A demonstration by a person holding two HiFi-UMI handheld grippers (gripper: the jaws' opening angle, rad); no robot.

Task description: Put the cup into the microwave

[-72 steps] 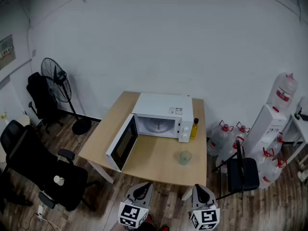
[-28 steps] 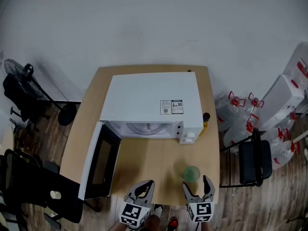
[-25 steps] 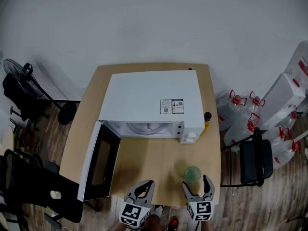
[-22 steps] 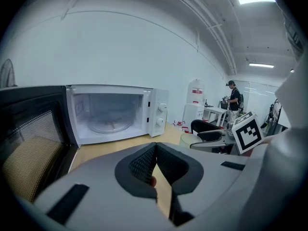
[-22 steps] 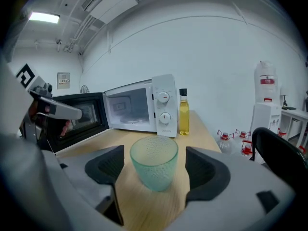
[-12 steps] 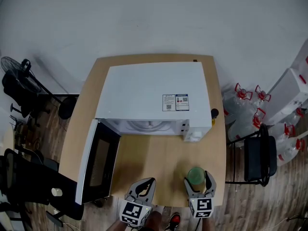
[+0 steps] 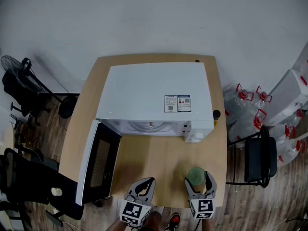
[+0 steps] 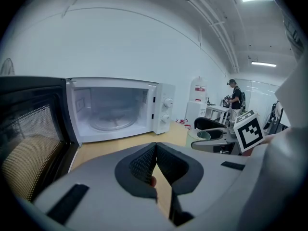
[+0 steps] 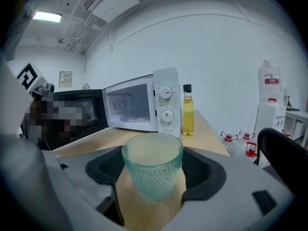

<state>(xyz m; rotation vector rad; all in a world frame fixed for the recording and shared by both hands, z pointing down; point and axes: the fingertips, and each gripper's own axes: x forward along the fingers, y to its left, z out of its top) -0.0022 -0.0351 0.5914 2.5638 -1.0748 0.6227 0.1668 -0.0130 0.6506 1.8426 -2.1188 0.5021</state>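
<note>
Pale green glass, one cup (image 9: 153,165), stands upright on the wooden bench (image 7: 154,158) near its front right corner, between the jaws of the right claw (image 7: 198,181); those jaws are spread, one on each side of the cup, and I cannot tell whether either pad touches it. A second ago the cup stood just ahead of that claw's tips; now it sits well in between them. There are two claws; the left claw (image 8: 155,148) has its jaws pressed together with nothing between them, and it hangs over the bench's front edge, beside the right one. One white microwave (image 7: 154,93) fills the back of the bench; its single door (image 7: 98,162) is swung wide to the left; its cavity holds a glass turntable (image 8: 113,121). One bottle (image 9: 187,110) of yellow liquid stands just beside the microwave's right wall; through the cup only the bench's wood shows.
</note>
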